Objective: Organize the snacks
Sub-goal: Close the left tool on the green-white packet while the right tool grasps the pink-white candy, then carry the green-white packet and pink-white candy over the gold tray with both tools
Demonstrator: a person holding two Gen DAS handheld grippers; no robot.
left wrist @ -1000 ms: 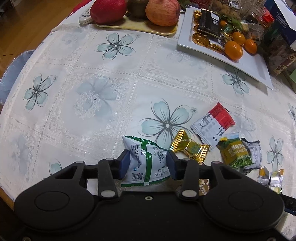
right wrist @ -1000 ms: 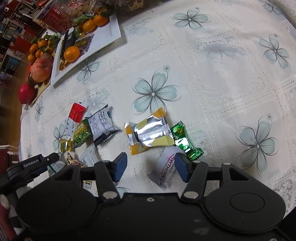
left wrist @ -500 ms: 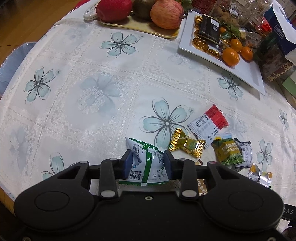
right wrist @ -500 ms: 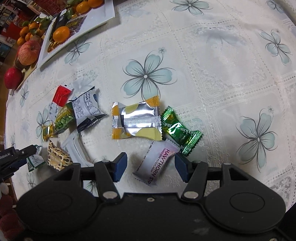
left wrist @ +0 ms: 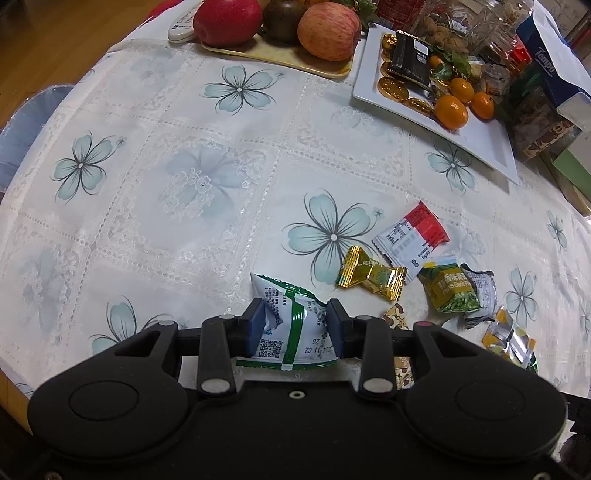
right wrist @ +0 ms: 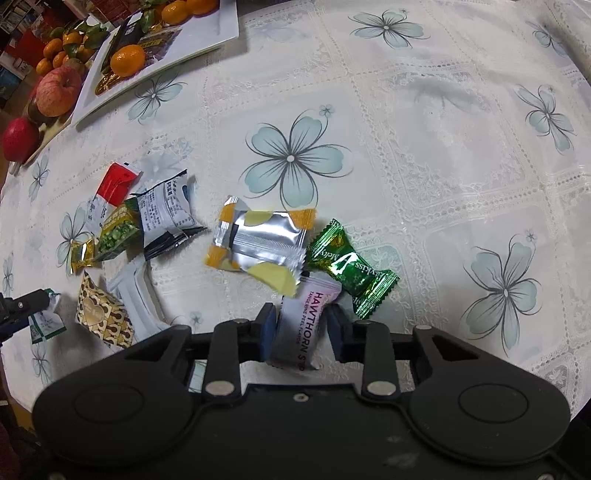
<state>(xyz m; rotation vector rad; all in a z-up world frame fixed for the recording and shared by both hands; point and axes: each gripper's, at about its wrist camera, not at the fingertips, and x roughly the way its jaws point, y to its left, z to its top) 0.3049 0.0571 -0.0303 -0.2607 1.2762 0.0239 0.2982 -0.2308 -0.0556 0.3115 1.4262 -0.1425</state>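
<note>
**Both grippers pinch a snack packet off the floral cloth**

The left gripper (left wrist: 295, 325) is clamped on a green-and-white packet (left wrist: 291, 325), crumpling its sides. The right gripper (right wrist: 301, 326) is closing on the pale hawthorn packet (right wrist: 301, 328), which sits between its pads; the left pad touches it. Likely both are picked for sorting. Beyond lie loose snacks: a gold candy (left wrist: 371, 275), a silver-yellow packet (right wrist: 260, 245). Farther off on the tablecloth (left wrist: 166, 184), a white tray (left wrist: 476, 138) holds tangerines and chocolate coins.

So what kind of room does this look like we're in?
Most likely a home dining or living room: a round table under a flowered lace tablecloth, a tray of apples, a TV remote and a Tempo tissue box, with wood flooring beside it.
</note>
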